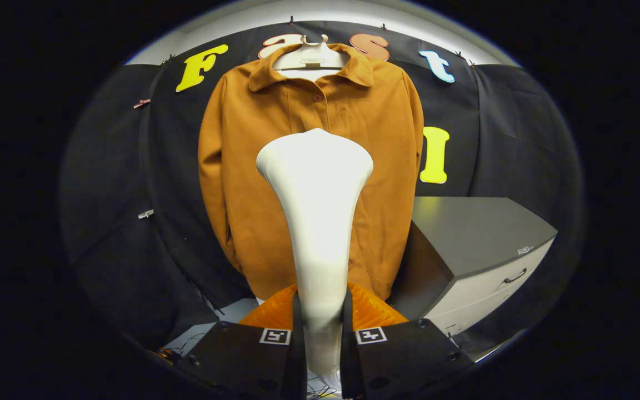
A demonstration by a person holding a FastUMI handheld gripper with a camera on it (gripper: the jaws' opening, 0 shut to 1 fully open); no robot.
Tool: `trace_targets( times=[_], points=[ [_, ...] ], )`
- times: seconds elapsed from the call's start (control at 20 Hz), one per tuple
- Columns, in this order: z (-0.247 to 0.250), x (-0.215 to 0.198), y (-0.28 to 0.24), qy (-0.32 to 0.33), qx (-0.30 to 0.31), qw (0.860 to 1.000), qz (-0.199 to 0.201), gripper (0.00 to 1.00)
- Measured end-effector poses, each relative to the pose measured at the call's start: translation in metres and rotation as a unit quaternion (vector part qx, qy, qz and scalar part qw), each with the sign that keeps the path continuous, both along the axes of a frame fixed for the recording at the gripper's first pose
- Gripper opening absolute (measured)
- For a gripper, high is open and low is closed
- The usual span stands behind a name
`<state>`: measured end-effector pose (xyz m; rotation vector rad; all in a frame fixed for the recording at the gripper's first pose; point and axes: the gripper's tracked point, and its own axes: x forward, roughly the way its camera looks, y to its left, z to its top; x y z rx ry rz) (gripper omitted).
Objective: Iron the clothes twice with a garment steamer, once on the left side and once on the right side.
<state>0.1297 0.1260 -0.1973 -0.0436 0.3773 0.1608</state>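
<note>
no brand or label can be read. the gripper (320, 325) clamps the white garment steamer (317, 222) by its handle between both fingers. its head rises ahead toward the brown jacket (242, 166).

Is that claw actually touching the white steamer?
Touching. In the gripper view the claw has both fingers pressed against the steamer handle, one on each side, with no gap showing, and the steamer head rises in front of the brown jacket.
</note>
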Motion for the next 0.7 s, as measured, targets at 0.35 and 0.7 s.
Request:
trace_targets(
  times=[0.35, 0.7],
  points=[
    [0.047, 0.037, 0.055, -0.030, 0.002, 0.999, 0.013, 0.27],
    [0.051, 0.095, 0.098, -0.038, -0.011, 0.999, 0.005, 0.27]
  ],
)
